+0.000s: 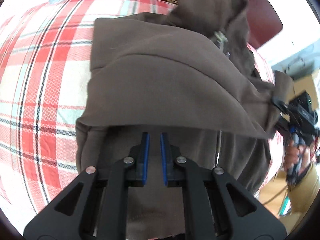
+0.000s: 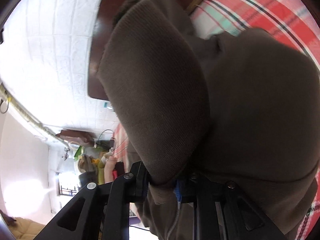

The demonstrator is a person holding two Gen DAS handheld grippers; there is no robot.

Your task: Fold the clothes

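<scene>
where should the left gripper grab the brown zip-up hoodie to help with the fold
Probably the loose folded edge of the brown zip-up hoodie that hangs just ahead of the left gripper, approached straight forward from below the flap. That edge is lifted off the plaid bedspread and thin enough to fit between the open jaws. The right gripper already pinches the hoodie's other side, so this would balance the hold.

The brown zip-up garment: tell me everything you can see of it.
The brown zip-up garment looks like thick, soft knit fleece with a metal zipper and seams. It lies partly folded on the red plaid bedcover, an upper layer draped over a lower one. The right claw is shut on a ribbed edge and lifts it. The left claw is open, its tips at the folded layer's edge, gripping nothing.
</scene>
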